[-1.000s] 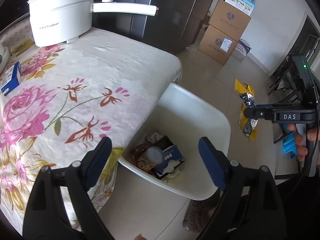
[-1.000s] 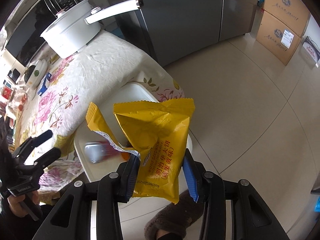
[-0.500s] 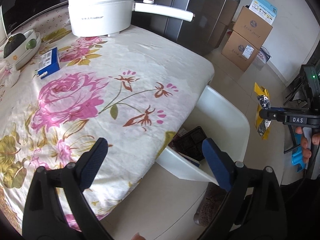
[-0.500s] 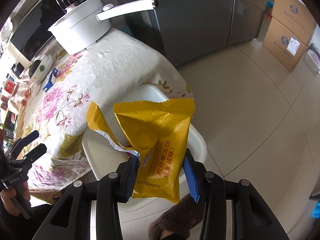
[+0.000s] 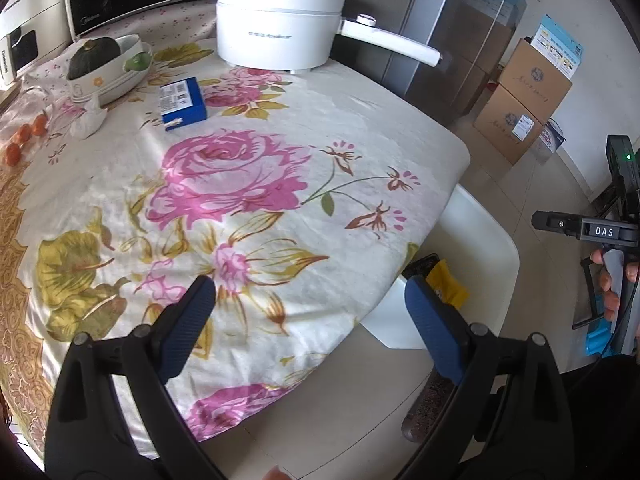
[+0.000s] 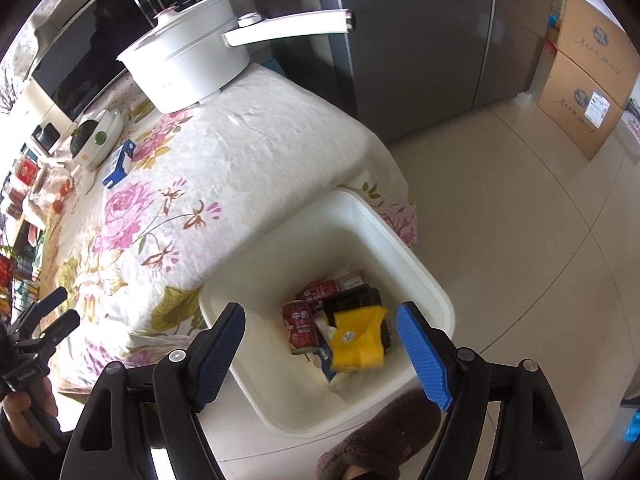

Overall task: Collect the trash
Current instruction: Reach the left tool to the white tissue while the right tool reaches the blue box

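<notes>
Right wrist: right gripper (image 6: 320, 344) opening above bin (image 6: 416, 264)

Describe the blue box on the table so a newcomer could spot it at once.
On the floral tablecloth, look towards the big white pot. In front of it, beside the bowl holding a dark squash, lies the blue box, the only blue, flat item there.

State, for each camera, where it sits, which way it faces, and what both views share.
Left wrist: on the left gripper, facing down over the floral table; its open jaws and the right hand show.
Right wrist: on the right gripper, facing down into the bin; its opening jaws, nothing between them, show.
Shared: table, pot, bin, yellow wrapper.
</notes>
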`<state>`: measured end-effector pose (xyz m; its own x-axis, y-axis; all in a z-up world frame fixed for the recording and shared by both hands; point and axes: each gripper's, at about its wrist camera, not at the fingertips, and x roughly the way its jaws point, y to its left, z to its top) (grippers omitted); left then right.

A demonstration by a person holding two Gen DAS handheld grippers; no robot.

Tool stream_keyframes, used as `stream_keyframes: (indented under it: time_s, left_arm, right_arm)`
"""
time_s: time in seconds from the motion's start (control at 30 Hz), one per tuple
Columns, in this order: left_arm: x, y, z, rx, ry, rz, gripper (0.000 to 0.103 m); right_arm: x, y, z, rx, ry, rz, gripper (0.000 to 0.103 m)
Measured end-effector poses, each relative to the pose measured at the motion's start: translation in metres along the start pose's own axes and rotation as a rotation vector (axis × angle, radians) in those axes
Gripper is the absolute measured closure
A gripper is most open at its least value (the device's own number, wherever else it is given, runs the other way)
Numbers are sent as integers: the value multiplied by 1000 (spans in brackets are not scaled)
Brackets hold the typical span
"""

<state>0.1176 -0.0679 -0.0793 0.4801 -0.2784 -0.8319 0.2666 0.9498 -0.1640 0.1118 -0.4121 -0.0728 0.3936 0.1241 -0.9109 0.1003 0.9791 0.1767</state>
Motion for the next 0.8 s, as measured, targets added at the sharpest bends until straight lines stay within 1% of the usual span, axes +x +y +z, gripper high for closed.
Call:
stream_keyframes:
  time_s: [0.2,0.5,0.63,0.73,0.8]
  left_arm:
    - [-15,36,-6,-84,-9,42,8]
    - [-32,98,-15,-246,-5,108,8]
    - [-44,130,-15,-302,-33,146,8]
    - [-49,152,-13,-326,-57,204,8]
    - [-48,167,-12,-336,-57,233,8]
  right_arm:
    - [5,26,4,-37,8,1,22]
    - [15,78,19,-102,4,-2,21]
    - [26,113,37,-131,9,16,21]
    - [36,141,54,-140,14,50,20]
    - [45,165,66,-155,14,69,20]
